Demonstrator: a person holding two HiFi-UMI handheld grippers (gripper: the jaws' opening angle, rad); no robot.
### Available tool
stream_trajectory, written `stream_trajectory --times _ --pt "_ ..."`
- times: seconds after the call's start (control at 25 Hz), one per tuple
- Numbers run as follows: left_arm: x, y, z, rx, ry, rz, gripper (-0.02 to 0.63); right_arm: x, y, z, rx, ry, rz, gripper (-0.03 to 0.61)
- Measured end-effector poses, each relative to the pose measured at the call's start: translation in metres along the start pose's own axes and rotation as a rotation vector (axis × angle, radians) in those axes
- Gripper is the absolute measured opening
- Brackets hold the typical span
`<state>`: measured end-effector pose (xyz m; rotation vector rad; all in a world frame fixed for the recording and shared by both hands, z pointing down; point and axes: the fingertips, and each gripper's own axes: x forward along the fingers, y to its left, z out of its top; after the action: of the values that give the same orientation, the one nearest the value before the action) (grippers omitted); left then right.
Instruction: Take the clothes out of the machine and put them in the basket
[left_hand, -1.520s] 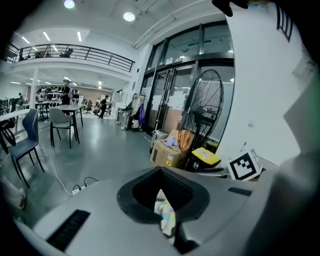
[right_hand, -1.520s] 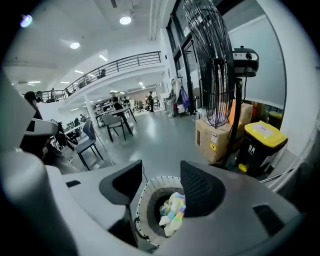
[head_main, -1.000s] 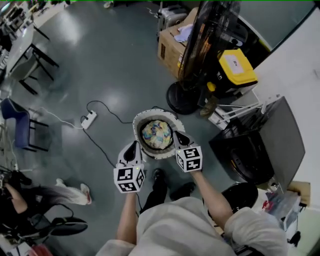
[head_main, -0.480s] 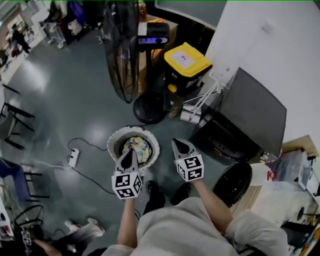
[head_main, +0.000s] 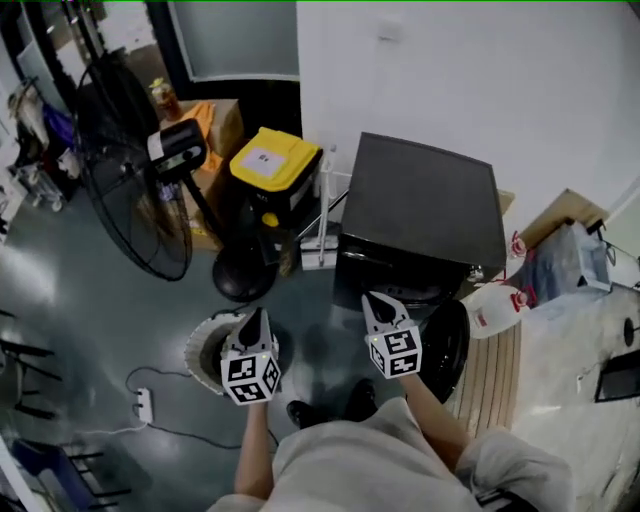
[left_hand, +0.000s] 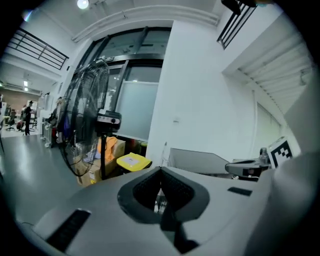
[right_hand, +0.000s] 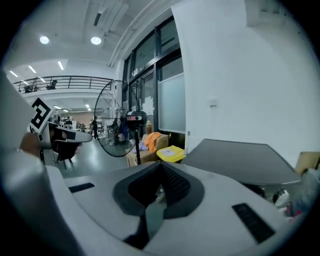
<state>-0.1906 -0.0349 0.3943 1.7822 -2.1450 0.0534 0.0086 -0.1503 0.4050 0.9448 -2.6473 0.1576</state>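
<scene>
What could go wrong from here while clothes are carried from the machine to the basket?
The power strip and its cable lie on the floor beside the basket, a possible trip hazard. The open door of the machine hangs close to the right gripper and could be knocked. That gripper and the left gripper are shut and empty, so they must open before grabbing clothes.

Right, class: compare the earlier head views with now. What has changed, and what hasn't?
Both claws swung away from the basket toward the black machine. The left claw now overlaps the basket's rim, and the right claw is before the machine's front. Nothing was grasped or released; both stayed shut and empty.
</scene>
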Motion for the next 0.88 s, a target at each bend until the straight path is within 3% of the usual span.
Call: stream_trajectory --times 0.2,0.4,0.88 --pt "0.031 -0.058 0.012 0.057 -0.008 -0.102 0.018 -0.044 -0.066 -0.002 0.026 -0.026 -0.123 0.021" --pt "0.048 -0.092 0.021 0.088 -0.028 -0.162 0.018 -0.067 -0.102 -0.001 0.045 -0.052 -0.2 0.021" --pt "0.048 -0.103 0.022 0.113 -0.037 -0.154 0.018 -0.068 -0.107 0.007 0.032 -0.078 -0.19 0.021"
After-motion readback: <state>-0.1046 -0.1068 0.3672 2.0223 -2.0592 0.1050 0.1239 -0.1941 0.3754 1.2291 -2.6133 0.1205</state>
